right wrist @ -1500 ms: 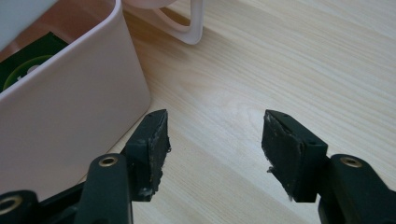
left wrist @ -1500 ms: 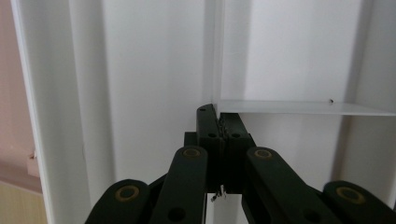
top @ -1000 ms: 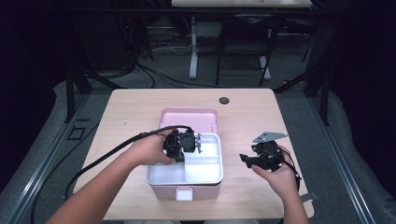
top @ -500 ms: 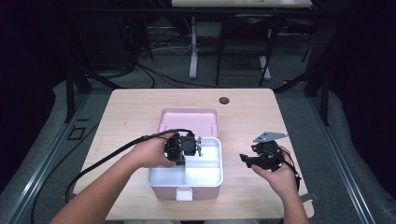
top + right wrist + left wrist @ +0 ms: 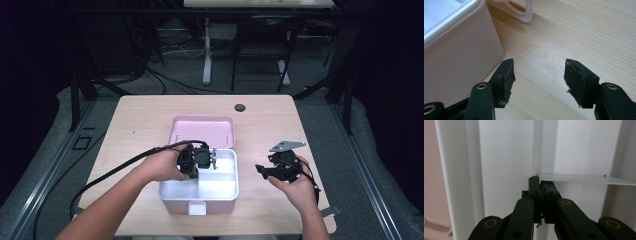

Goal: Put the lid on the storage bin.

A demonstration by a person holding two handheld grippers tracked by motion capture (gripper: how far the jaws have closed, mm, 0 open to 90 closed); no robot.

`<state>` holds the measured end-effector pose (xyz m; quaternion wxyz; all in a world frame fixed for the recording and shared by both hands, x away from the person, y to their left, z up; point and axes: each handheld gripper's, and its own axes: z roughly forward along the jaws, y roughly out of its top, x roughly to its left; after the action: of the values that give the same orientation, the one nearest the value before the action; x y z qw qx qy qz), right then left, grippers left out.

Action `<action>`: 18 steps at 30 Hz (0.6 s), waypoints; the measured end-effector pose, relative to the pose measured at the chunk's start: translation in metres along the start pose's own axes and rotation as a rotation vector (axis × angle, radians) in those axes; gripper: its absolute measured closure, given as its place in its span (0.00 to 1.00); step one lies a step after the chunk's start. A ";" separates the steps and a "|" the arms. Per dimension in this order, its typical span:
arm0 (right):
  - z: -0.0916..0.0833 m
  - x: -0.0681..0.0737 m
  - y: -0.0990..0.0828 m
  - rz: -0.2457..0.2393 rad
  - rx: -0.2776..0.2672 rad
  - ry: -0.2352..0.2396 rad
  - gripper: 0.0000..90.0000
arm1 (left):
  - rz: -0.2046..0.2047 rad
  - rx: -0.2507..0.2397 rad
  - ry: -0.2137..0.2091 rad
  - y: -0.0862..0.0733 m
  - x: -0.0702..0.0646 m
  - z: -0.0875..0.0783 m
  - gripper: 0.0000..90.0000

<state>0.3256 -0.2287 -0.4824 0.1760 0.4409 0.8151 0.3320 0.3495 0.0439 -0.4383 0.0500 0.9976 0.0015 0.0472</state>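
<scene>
A pink box (image 5: 172, 202) stands open on the wooden table (image 5: 140, 125), its lid (image 5: 202, 131) laid back behind it. Inside sits a white divided tray (image 5: 220, 186). My left gripper (image 5: 212, 159) reaches down into the tray, shut. Its tips (image 5: 540, 181) rest against the spot where two thin white dividers (image 5: 584, 178) meet. The jaws have just been opening a trace, and I see nothing between the pads. My right gripper (image 5: 260, 170) hovers over bare table right of the box, open and empty. Its jaws (image 5: 539, 67) point past the box's outer wall (image 5: 456, 62).
A dark round hole (image 5: 240, 107) marks the table's far side. A cable (image 5: 115, 172) trails from the left gripper off the table's left edge. A white looped handle (image 5: 525, 11) lies on the table beside the box. Bare wood surrounds the box.
The left gripper has shifted slightly inside the tray. The right hand and gripper have stayed in place.
</scene>
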 end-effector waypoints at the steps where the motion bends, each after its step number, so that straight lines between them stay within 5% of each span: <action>1: 0.000 0.000 0.001 0.000 0.001 0.008 0.45 | -0.004 -0.008 -0.004 -0.001 0.000 0.001 0.97; 11: 0.005 0.000 0.014 0.000 -0.008 0.021 0.45 | -0.008 -0.024 -0.007 -0.003 0.001 0.001 0.97; 18: 0.003 -0.001 0.034 -0.002 -0.010 -0.023 0.45 | -0.007 -0.019 0.001 -0.003 0.000 0.001 0.97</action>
<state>0.3482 -0.2158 -0.4610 0.1879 0.4430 0.8117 0.3311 0.3493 0.0465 -0.4397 0.0595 0.9971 0.0044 0.0474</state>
